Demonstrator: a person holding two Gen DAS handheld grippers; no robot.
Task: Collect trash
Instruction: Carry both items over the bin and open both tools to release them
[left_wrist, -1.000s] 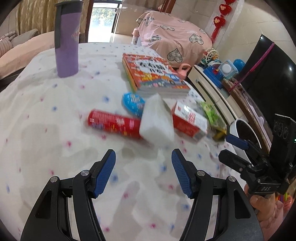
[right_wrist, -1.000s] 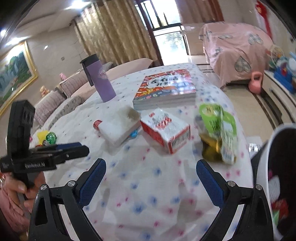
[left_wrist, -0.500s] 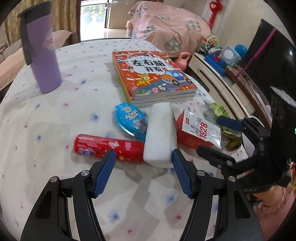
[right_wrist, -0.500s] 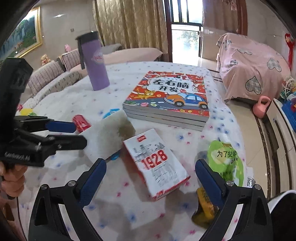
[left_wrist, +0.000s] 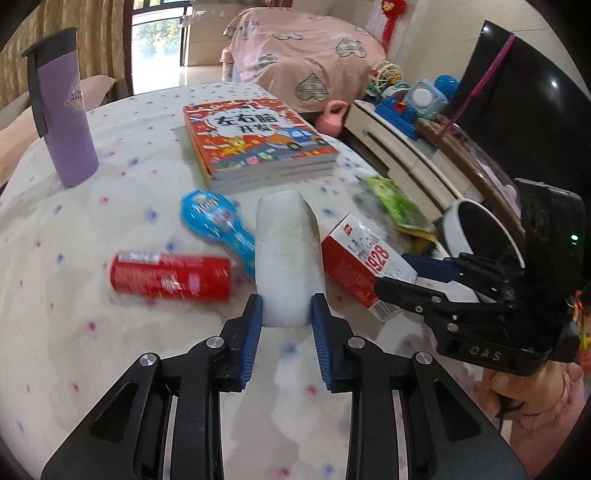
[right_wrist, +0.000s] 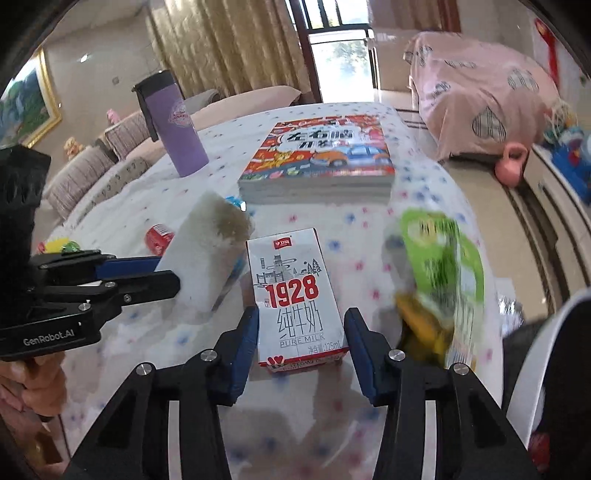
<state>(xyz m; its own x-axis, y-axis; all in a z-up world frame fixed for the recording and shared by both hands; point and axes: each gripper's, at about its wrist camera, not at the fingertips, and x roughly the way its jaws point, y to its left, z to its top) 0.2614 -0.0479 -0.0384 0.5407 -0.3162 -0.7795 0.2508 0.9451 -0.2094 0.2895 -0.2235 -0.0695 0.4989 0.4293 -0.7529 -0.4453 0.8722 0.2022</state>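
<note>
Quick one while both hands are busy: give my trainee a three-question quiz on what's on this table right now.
1. True or false: the left gripper has the white foam block between its jaws.
2. Which item sits between the right gripper's jaws? A) purple tumbler B) milk carton C) red tube
3. Fill in: the green snack wrapper lies between the milk carton and the white ______ off the table's edge.

Key: 1 true; both grippers' jaws are closing. 2 B. 3 bin.
</note>
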